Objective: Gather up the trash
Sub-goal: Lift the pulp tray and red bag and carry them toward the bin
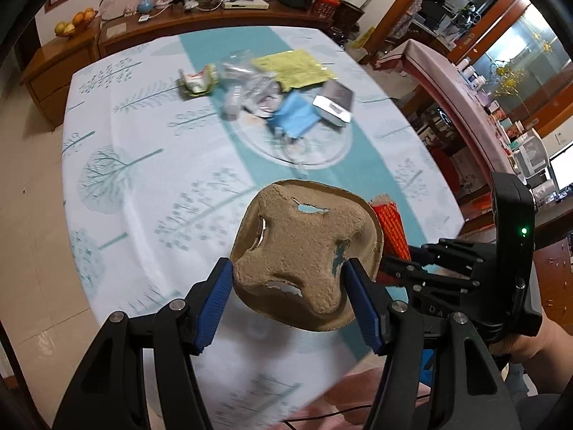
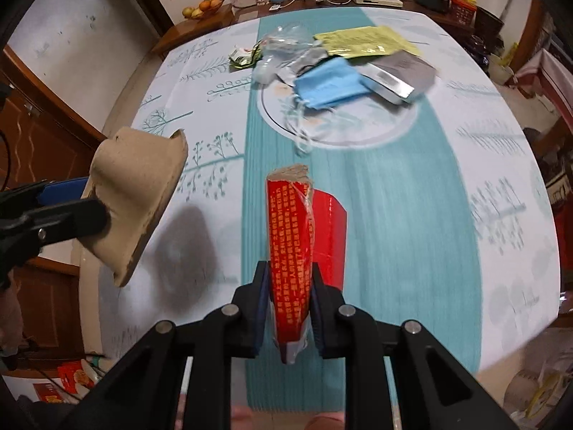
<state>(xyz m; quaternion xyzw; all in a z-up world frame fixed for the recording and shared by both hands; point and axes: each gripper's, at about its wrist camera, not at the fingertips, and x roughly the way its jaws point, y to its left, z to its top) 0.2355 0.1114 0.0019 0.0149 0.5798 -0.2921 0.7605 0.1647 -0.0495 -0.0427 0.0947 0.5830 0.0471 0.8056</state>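
Two pieces of trash are off the table, one in each tool. At the lower centre of the left wrist view, the left gripper (image 1: 286, 286) has its blue pads spread fairly wide and pressed against opposite sides of a brown pulp cup carrier (image 1: 304, 251), a moulded cardboard piece with torn holes, held above the cloth. At the lower centre of the right wrist view, the right gripper (image 2: 288, 308) is closed narrowly on a red wrapper (image 2: 292, 243) printed with yellow characters, which stands upright between the fingers with its torn top pointing away from the camera. The carrier also shows at the left edge of that view, clamped side-on.

More trash lies in a loose pile at the upper centre of both views: a blue face mask (image 2: 329, 84) with white ear loops, a yellow-green packet (image 2: 365, 41), a silver-grey flat box (image 2: 397, 79), crumpled clear plastic (image 2: 283, 46) and a small green-and-white wrapper (image 1: 197, 80). Several of these touch or overlap.

All of it rests on a table (image 1: 118, 165) covered by a white cloth printed with grey-green trees and a broad teal stripe down the middle. Beyond the far edge, along the top of the frames, a wooden sideboard (image 1: 64, 61) carries a bowl of oranges (image 1: 77, 23), cables and small electronics beneath a wall power strip. Pale floor tiles show at the lower left of the left wrist view.
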